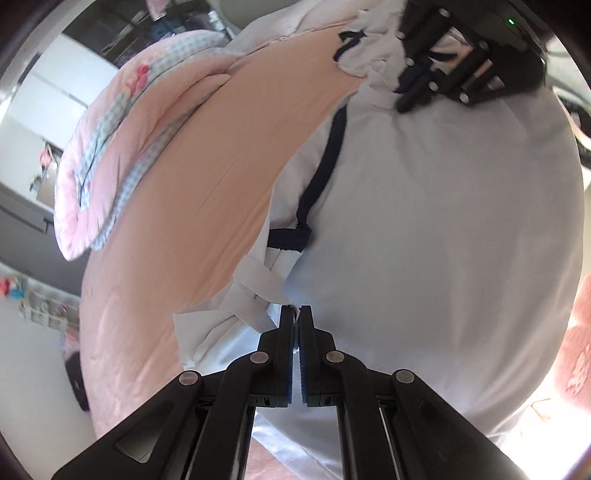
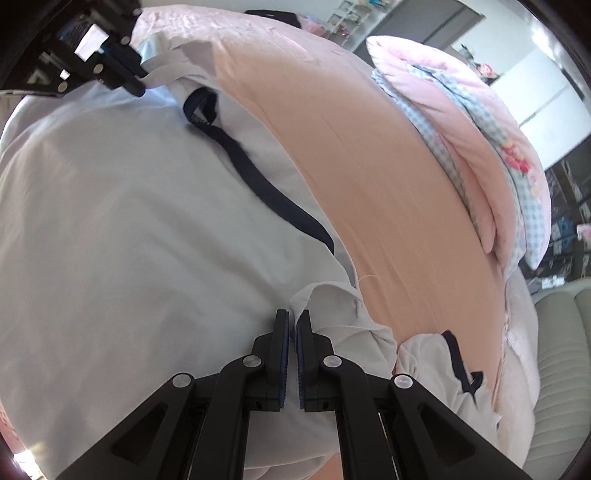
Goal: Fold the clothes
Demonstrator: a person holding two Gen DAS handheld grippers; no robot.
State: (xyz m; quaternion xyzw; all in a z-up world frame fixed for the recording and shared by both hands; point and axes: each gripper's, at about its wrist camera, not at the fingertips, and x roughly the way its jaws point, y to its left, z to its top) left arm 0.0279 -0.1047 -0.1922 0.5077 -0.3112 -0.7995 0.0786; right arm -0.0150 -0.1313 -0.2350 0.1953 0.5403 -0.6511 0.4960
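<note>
The left gripper [image 1: 296,314] and right gripper [image 2: 292,318] are clenched on the white shirt [image 1: 443,221], spread beside the pink quilt [image 1: 110,147].

The left hand-held gripper [image 1: 295,314] is matte black plastic: two flat fingers with ribbed blue pads on their inner faces, carried on angled linkage bars pinned with round silver rivets. The right hand-held gripper [image 2: 293,317] matches it, with the same blue pads and rivets. Behind the right one's linkage glows a small green light [image 1: 511,21].
</note>
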